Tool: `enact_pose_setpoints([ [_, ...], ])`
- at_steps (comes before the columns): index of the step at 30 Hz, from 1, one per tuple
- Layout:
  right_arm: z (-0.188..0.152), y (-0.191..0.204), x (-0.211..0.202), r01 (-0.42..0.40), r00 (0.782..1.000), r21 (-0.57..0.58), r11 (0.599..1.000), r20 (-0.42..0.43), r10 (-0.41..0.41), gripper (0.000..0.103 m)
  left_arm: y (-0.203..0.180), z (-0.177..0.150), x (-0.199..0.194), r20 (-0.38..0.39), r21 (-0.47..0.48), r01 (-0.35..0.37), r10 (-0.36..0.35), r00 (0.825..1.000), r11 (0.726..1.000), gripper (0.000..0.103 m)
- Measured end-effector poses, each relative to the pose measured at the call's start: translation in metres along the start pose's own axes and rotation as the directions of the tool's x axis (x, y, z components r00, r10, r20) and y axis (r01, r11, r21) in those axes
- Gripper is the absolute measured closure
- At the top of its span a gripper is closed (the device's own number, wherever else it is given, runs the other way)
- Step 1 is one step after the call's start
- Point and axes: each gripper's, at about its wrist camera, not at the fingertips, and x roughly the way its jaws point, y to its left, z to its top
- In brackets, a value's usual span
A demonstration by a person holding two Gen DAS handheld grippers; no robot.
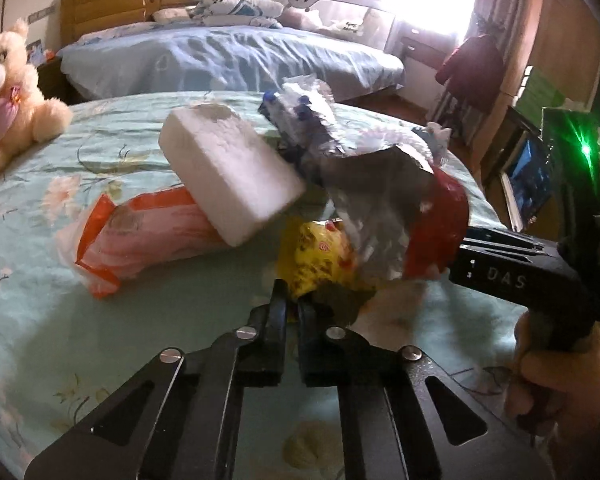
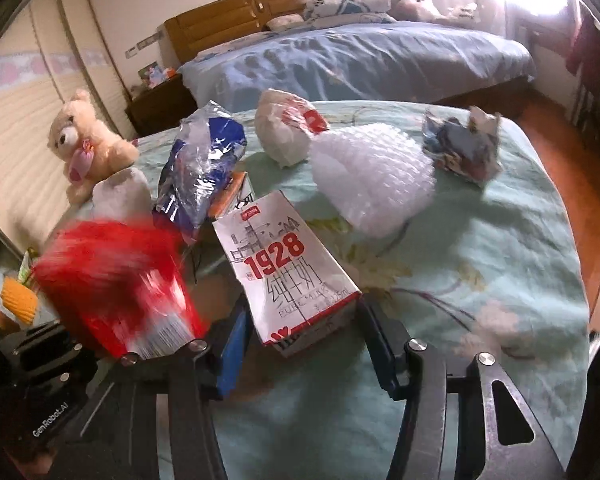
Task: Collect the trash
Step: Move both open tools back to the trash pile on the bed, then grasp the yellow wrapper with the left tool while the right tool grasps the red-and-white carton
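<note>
Left wrist view.
- Left gripper [image 1: 293, 309]: fingers together, seemingly pinching the edge of the yellow wrapper [image 1: 320, 256], which lies just ahead of them.
- Beyond the fingers on the floral sheet [image 1: 60, 320]: foam block [image 1: 228, 176], orange pack [image 1: 140, 236], foil wrapper [image 1: 300, 120].
- To the right of the fingers: red bag [image 1: 432, 216], hiding the tips of the right gripper [image 1: 466, 240].

Right wrist view.
- Right gripper [image 2: 303, 308]: fingers either side of the carton [image 2: 288, 268], apparently closed against it.
- Beyond the fingers: bubble wrap [image 2: 372, 176], white bag [image 2: 288, 128], crumpled wrapper [image 2: 464, 148], blue bag [image 2: 200, 168].

Status, as I judge it: early. I see no bin or sack and no item put away. Two pieces are in hand at most; the rest lies loose on the sheet, uncollected.
</note>
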Motion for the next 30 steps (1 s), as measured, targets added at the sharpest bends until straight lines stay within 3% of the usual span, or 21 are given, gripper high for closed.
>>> enact_pose_setpoints([
  [20,-0.072,-0.072,-0.099,0.082,0.990,0.224,0.971,0.093,-0.105,0.050,-0.045,-0.030,-0.037,0.001,0.050,0.075,-0.075,0.997,0.996,0.101],
  [30,-0.096,-0.094,-0.132,0.099,0.981,0.291,0.952,0.131,-0.142,0.051,-0.068,-0.025,-0.063,0.061,0.088,0.100,-0.105,0.993,0.991,0.101],
])
